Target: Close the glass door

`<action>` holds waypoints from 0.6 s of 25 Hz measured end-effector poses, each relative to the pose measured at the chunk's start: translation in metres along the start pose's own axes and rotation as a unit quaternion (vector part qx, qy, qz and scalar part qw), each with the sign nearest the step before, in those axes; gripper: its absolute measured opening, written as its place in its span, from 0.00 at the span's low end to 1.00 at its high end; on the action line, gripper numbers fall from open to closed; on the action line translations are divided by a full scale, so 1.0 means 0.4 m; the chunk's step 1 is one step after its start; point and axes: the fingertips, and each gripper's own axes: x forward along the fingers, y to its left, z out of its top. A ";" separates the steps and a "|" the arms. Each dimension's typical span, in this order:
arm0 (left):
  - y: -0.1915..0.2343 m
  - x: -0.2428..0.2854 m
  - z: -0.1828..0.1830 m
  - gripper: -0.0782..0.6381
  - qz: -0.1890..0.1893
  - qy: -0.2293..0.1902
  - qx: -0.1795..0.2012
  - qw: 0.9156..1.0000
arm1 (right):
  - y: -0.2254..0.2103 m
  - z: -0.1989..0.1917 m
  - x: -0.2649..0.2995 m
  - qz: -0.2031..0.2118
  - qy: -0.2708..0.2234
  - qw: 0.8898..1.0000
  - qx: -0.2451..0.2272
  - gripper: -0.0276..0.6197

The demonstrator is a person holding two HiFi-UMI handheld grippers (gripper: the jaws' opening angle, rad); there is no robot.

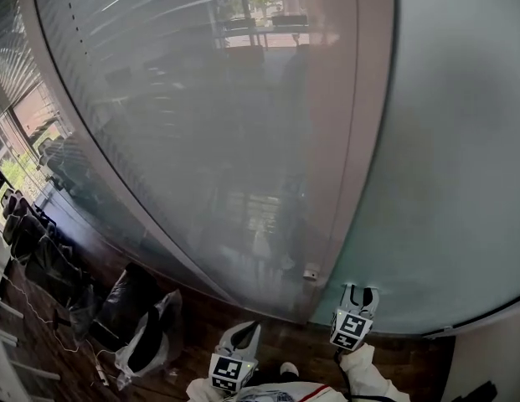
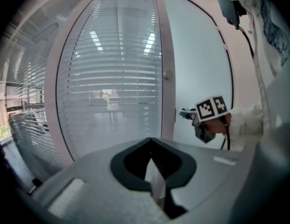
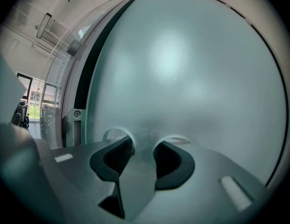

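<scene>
The frosted glass door panel (image 1: 444,182) fills the right of the head view, next to a pale upright frame post (image 1: 331,141) and a clear pane with blinds (image 1: 184,115). My right gripper (image 1: 360,291) stands open with its tips against the frosted glass (image 3: 182,69), and only glass shows between its fingers (image 3: 119,155). The panel's left edge, a dark gap and a screwed bracket (image 3: 77,113) lie just left of it. My left gripper (image 1: 245,332) hangs lower and further back, shut and holding nothing. In the left gripper view, the left gripper (image 2: 152,146) faces the post (image 2: 166,73) and the right gripper (image 2: 187,114).
Dark and white bags (image 1: 134,329) lie on the wooden floor at lower left, with cables (image 1: 50,325) and dark chairs (image 1: 25,233) beyond. A small lock piece (image 1: 311,273) sits low on the post. A white wall (image 1: 494,358) closes the lower right.
</scene>
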 end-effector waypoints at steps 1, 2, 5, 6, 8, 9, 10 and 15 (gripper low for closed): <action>0.005 -0.007 -0.007 0.11 0.005 0.000 0.002 1.000 | -0.001 0.001 0.001 0.000 -0.001 1.000 0.000 0.26; 0.011 -0.013 -0.013 0.11 0.009 0.000 0.003 1.000 | 0.000 0.001 0.002 0.001 -0.001 1.000 0.000 0.26; 0.019 -0.030 -0.025 0.11 0.009 -0.001 -0.004 1.000 | 0.002 0.000 0.004 0.002 -0.004 1.000 0.002 0.26; 0.018 -0.037 -0.025 0.11 0.006 -0.001 -0.008 1.000 | -0.001 -0.002 0.003 0.001 -0.004 1.000 0.002 0.26; 0.020 -0.053 -0.030 0.11 0.000 -0.002 -0.009 1.000 | -0.008 -0.003 0.005 -0.001 -0.004 1.000 0.002 0.26; 0.027 -0.064 -0.033 0.11 0.001 -0.002 -0.005 1.000 | -0.011 0.000 0.008 -0.002 -0.003 1.000 0.001 0.26; 0.034 -0.078 -0.033 0.11 0.003 -0.002 -0.001 1.000 | -0.014 0.004 0.010 -0.001 -0.002 1.000 0.000 0.26; 0.079 -0.181 -0.044 0.11 0.021 -0.007 -0.007 1.000 | -0.037 0.014 0.007 -0.002 0.000 1.000 -0.001 0.26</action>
